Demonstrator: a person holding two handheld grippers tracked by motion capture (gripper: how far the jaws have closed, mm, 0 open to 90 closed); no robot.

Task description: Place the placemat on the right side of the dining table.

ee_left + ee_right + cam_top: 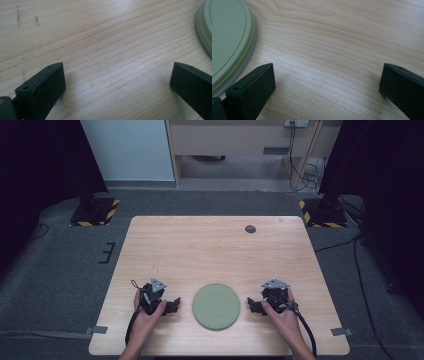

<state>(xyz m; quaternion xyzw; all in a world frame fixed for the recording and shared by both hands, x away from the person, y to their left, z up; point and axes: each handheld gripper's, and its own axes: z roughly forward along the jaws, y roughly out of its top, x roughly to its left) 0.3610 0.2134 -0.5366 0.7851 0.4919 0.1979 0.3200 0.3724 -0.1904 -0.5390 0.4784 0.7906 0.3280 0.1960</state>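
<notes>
Wooden table [210,245] bears green plate [216,306] between both gaping tools.

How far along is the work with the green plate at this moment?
Nothing looks done yet: the green plate lies flat near the front of the wooden table, untouched. In hand: the left tool and right tool rest on either side of it, jaws wide open with only bare wood between them. Left to do: reaching in, gripping the plate and whatever follows.

left tongs [172,306] and right tongs [254,306] low, jaws spread wide.
</notes>
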